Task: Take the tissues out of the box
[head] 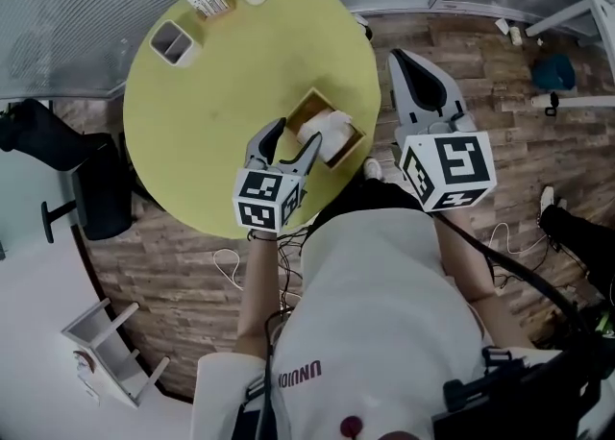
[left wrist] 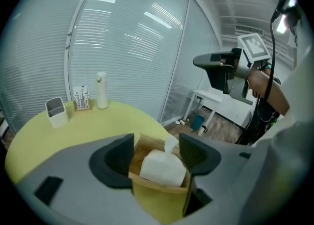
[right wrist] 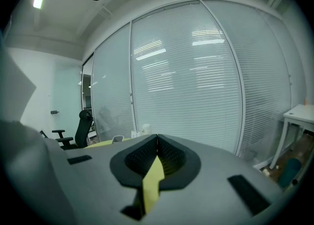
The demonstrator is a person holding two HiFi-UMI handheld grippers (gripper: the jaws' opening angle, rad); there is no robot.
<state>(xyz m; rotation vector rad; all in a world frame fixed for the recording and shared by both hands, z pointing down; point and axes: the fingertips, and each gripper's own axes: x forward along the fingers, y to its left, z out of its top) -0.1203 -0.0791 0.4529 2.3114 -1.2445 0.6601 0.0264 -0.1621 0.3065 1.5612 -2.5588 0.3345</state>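
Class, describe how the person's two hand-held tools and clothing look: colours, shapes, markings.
Both the left tool and right tool have pale grey bodies with black ribbed pads. Each carries a white cube printed with black square markers. The person wears a white top; a black cable or strap runs back from the right tool.

The left gripper point(head: 299, 133) pointed forward with its jaws standing apart, the bare left forearm point(head: 256, 284) stretched out behind it. To its right, the right gripper point(head: 404, 61) was held with its jaws closed tip to tip.
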